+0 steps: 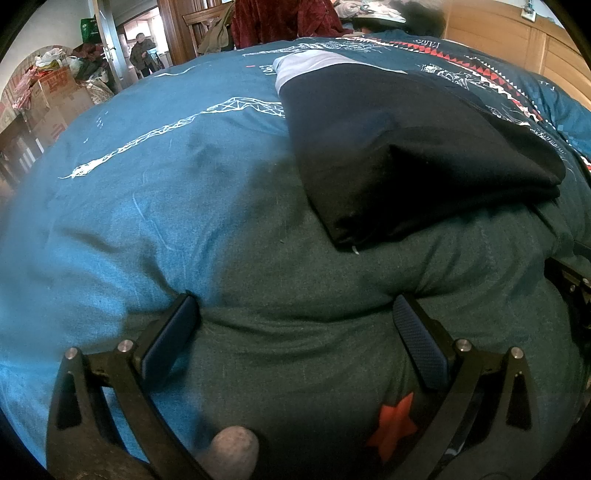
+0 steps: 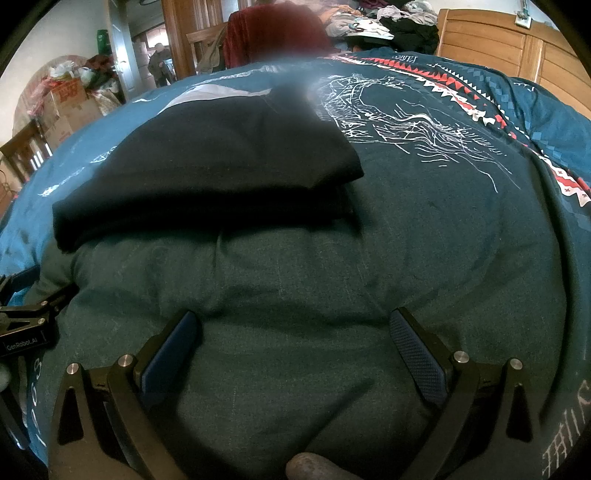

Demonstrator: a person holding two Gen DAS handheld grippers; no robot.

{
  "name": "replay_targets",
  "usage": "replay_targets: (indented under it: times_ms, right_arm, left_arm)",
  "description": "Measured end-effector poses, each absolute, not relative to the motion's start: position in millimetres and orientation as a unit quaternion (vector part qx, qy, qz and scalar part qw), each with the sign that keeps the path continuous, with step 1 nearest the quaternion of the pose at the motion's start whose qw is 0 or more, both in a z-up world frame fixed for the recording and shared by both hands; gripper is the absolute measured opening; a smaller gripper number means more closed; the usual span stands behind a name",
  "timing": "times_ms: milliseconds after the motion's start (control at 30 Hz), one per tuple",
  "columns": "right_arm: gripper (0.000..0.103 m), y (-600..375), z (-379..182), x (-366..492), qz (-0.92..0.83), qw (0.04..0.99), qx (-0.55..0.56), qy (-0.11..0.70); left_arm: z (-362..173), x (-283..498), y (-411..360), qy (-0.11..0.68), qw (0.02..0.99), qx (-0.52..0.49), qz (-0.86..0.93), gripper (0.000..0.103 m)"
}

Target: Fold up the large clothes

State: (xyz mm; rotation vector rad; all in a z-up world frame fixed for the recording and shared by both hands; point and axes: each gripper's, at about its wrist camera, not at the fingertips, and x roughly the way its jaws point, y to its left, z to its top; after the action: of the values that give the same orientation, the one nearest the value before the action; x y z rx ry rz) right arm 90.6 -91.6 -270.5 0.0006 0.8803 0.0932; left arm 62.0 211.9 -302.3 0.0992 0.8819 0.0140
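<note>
Presently — garment: black folded garment (image 1: pixel 406 155) flat on teal duvet (image 1: pixel 155 206); long axis runs away toward the headboard
Left gripper (image 1: pixel 295 325): jaws wide; nothing held
Right gripper (image 2: pixel 295 332): jaws wide — nothing held

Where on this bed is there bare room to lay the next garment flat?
Free: the blue quilt left of the folded black garment, up to the bed's left edge, and the strip between that garment and both open grippers, left gripper, right gripper. Also free: the white-print patch right of the garment. Crowded: the clothes pile at the far end.
</note>
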Motion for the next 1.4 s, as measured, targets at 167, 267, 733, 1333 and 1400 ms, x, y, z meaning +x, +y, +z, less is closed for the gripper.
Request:
replay_targets:
  times_ms: [167, 267, 733, 1333, 1400]
  right_arm:
    - [0.103, -92.1, -270.5, 90.7, 0.045, 0.904, 0.000, 0.426]
    - [0.103, -92.2, -270.4, 90.9, 0.045, 0.904, 0.000, 0.426]
    - [0.103, -92.2, -270.4, 89.9, 0.046, 0.904, 0.002, 0.425]
    - [0.103, -92.1, -267.2, 91.1, 0.043, 0.900, -0.001, 0.434]
    - [0.103, -90.0, -266.6, 91.9, 0.042, 0.897, -0.008, 0.440]
  left_arm:
    - [-302.4, 62.0, 211.8, 0.427, 0.903, 0.048, 0.007, 0.103]
    - [-302.4, 62.0, 211.7, 0.427, 0.903, 0.048, 0.007, 0.103]
    - [-302.5, 62.1, 211.6, 0.427, 0.903, 0.048, 0.007, 0.103]
    - [-298.6, 64.1, 210.6, 0.431, 0.901, 0.044, 0.006, 0.103]
    - [-297.9, 64.9, 210.8, 0.433, 0.900, 0.042, 0.005, 0.103]
